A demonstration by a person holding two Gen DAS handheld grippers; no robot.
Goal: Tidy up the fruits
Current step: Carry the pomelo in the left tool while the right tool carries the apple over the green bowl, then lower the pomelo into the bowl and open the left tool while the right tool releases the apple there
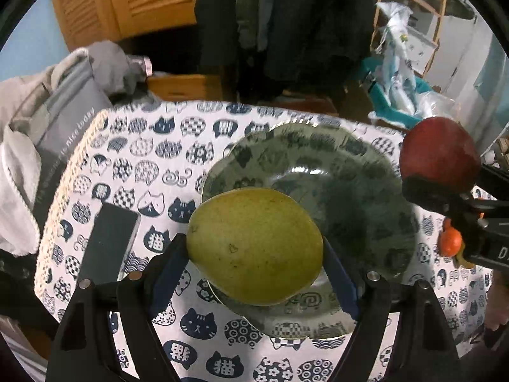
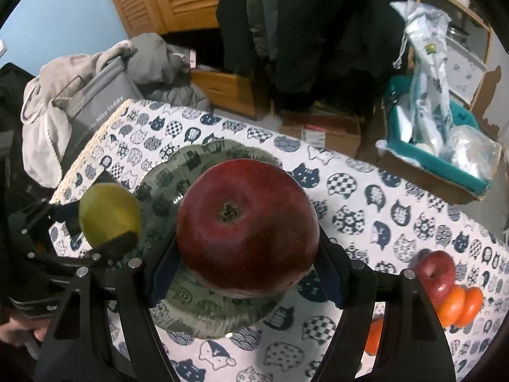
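Left gripper (image 1: 254, 248), nearest item in its own view: blue pads clamped on a green mango (image 1: 254, 245) across its width, held over the 7 o'clock rim of the plate (image 1: 366, 197); judged so carried in order to be set into the dish. Right gripper (image 2: 248, 248): clamped likewise on a large red apple (image 2: 248, 227), calyx end facing the camera, poised above the plate centre; from the left wrist view the same apple sits at 2 o'clock, clear of the plate edge side. Plate: glass, scalloped, dark cat print, holding no fruit that can be seen; it lies on the bench (image 2: 397, 197), which is covered in a white cloth with blue cat faces. Whether either fruit touches the plate cannot be told; both appear held above it. Loose fruit at 4 o'clock in the right wrist view: a second red apple (image 2: 435, 272) touching two oranges (image 2: 461, 302), with another orange piece partly hidden behind the gripper frame; judged the remaining stock for sorting. Phone (image 1: 108, 245), dark, face up, at 8 o'clock of the plate. Off the bench: grey bag with clothing (image 2: 92, 95) at 10 o'clock, teal box of plastic bags (image 2: 435, 146) at 2 o'clock. The near bench edge and the plate underside are cut off by the gripper bodies.
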